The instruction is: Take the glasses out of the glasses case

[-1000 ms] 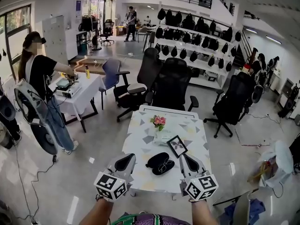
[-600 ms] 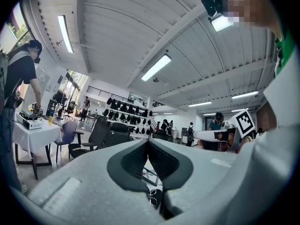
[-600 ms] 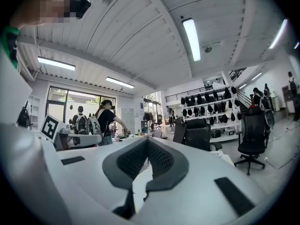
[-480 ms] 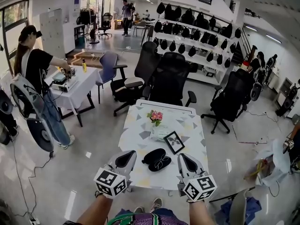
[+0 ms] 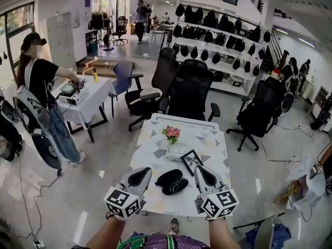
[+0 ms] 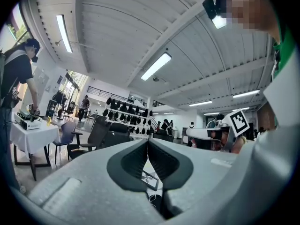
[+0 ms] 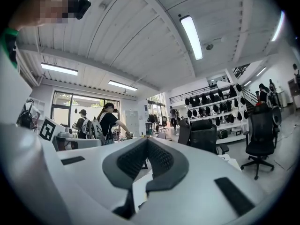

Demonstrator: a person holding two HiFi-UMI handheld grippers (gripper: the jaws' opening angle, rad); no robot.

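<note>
The black glasses case (image 5: 171,182) lies open on the near part of the patterned white table (image 5: 207,141), with the glasses (image 5: 178,184) resting in its right half. My left gripper (image 5: 140,176) hovers level just left of the case, jaws shut and empty. My right gripper (image 5: 199,174) hovers just right of the case, also shut with nothing in it. In the left gripper view the left gripper (image 6: 148,142) has its pads pressed together. The right gripper view shows the right gripper (image 7: 147,142) with its pads likewise meeting.
A small framed photo (image 5: 190,160) leans just beyond the case, close to my right gripper. A pot of pink flowers (image 5: 171,134) stands mid-table. Black office chairs (image 5: 190,90) crowd the far end. A person (image 5: 39,82) works at a white table (image 5: 85,100) on the left.
Both grippers have advanced toward the table and now flank the case. The right one has come up beside the photo frame. Jaws stayed shut.
</note>
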